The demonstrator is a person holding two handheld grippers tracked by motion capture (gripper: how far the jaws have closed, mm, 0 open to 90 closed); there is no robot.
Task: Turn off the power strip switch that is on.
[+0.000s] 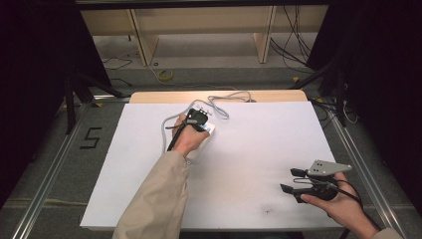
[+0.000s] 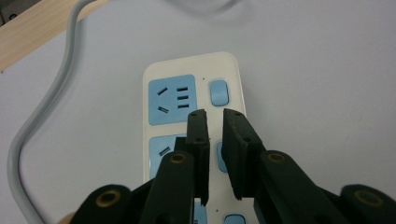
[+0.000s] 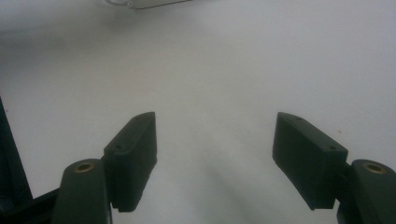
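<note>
The left gripper (image 2: 211,114) is hovering directly over the power strip (image 2: 194,121), jaws drawn narrow with only a slim gap and nothing between them, tips lying just short of the switch (image 2: 218,92) ahead (pressing it is the probable aim, judged from position alone). No contact is showing yet. The right gripper (image 3: 215,140) is idling with jaws spread wide above bare table (image 3: 233,70), well apart from the strip.

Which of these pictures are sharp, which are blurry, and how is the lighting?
High view: evenly lit white table, dark surroundings, reasonably sharp. Left gripper view: power strip and left gripper fairly crisp, grey cable softer. Right gripper view: hazy throughout, soft shadows under the right gripper.
</note>
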